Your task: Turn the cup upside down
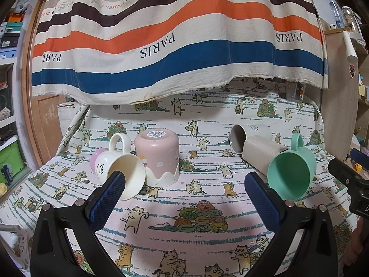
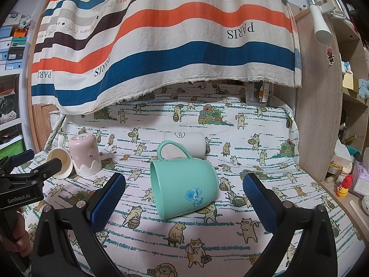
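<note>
A teal mug (image 2: 183,185) lies on its side on the cat-print cloth, mouth to the left, handle up; it also shows in the left wrist view (image 1: 291,174). My right gripper (image 2: 183,180) is open, its blue pads either side of the mug, not touching. A cream mug (image 1: 120,172) lies on its side, mouth toward me, next to a pink cup (image 1: 159,158) standing upside down. My left gripper (image 1: 184,181) is open and empty, its left pad in front of the cream mug. A grey cup (image 1: 263,153) and a white cup (image 1: 250,133) lie on their sides behind the teal mug.
A striped curtain (image 1: 175,46) hangs over the back of the table. A wooden panel (image 2: 318,115) stands at the right edge with cluttered shelves beyond. Shelves and a green bin (image 1: 9,157) are at the left. The cloth (image 2: 161,230) covers the table.
</note>
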